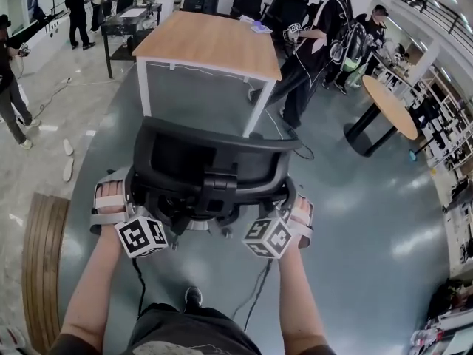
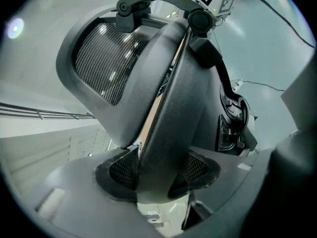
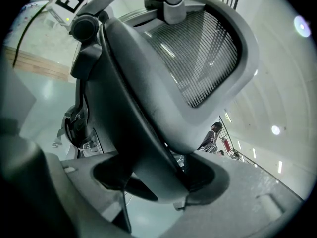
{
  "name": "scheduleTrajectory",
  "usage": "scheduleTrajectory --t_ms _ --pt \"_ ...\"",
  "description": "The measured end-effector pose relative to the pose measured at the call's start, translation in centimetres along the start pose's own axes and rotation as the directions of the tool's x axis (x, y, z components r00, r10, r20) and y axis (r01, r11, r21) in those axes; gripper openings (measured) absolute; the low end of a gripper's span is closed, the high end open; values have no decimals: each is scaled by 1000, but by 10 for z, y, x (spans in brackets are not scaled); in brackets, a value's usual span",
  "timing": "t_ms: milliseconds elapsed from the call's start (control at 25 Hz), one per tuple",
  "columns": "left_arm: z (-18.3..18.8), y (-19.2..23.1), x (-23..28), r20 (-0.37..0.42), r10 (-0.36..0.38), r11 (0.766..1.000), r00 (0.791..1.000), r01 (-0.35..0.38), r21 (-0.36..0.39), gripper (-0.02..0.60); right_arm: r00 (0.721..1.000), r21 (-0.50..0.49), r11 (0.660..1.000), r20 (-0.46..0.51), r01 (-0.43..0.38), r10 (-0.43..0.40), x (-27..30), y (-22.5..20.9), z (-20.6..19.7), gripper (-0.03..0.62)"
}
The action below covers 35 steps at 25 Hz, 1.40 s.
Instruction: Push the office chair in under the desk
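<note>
As left gripper (image 2: 159, 167) and right gripper (image 3: 158, 175) jaws clamp office chair (image 1: 211, 165), grey floor (image 1: 355, 220), desk (image 1: 211, 43)

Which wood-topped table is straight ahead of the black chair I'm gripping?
The rectangular light-wood desk with white legs, directly beyond the black mesh office chair. The round wood table on a black pedestal stands off to the right.

A glossy grey floor (image 1: 369, 220) carries a black office chair (image 1: 211, 172) just in front of a desk (image 1: 211, 43) with a wooden top and white legs. A thin cable (image 1: 294, 145) trails across the floor by the desk. A small flat item (image 1: 260, 28) lies on the desk's far right corner, a round wooden table (image 1: 389, 106) stands to the right, and a curved wooden strip (image 1: 43, 257) edges the floor at lower left.
</note>
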<state>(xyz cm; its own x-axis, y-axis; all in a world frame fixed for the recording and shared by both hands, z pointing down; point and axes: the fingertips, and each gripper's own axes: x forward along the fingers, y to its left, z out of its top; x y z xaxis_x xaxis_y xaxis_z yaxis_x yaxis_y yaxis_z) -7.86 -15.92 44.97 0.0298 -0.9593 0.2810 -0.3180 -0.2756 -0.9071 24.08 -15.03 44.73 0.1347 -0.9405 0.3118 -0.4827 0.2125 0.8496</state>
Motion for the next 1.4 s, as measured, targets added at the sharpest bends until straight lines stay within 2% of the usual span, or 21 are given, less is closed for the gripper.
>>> scheduleTrajectory --t_ms 200,440,640,840,1160,1400 --pt "-1 2 29 8 -3 1000 1000 3 -3 275 1000 -9 1000 9 7 -6 28 -1 6 298" --pt "2 24 66 17 -8 1000 1000 8 1 275 1000 -7 1000 8 24 -24 58 -15 22 298" --pt "-7 20 94 31 8 1000 999 -9 14 276 999 0 999 9 53 -53 84 -4 28 299" --pt "-12 54 143 45 7 1000 999 -8 4 279 999 10 999 -8 53 -53 130 -21 61 299" --pt "-23 73 203 64 -2 1000 998 1 9 279 998 23 998 -25 54 -53 182 -22 87 299" --pt "-48 94 253 95 9 1000 995 -11 21 279 997 21 998 -34 67 -66 212 -16 123 299"
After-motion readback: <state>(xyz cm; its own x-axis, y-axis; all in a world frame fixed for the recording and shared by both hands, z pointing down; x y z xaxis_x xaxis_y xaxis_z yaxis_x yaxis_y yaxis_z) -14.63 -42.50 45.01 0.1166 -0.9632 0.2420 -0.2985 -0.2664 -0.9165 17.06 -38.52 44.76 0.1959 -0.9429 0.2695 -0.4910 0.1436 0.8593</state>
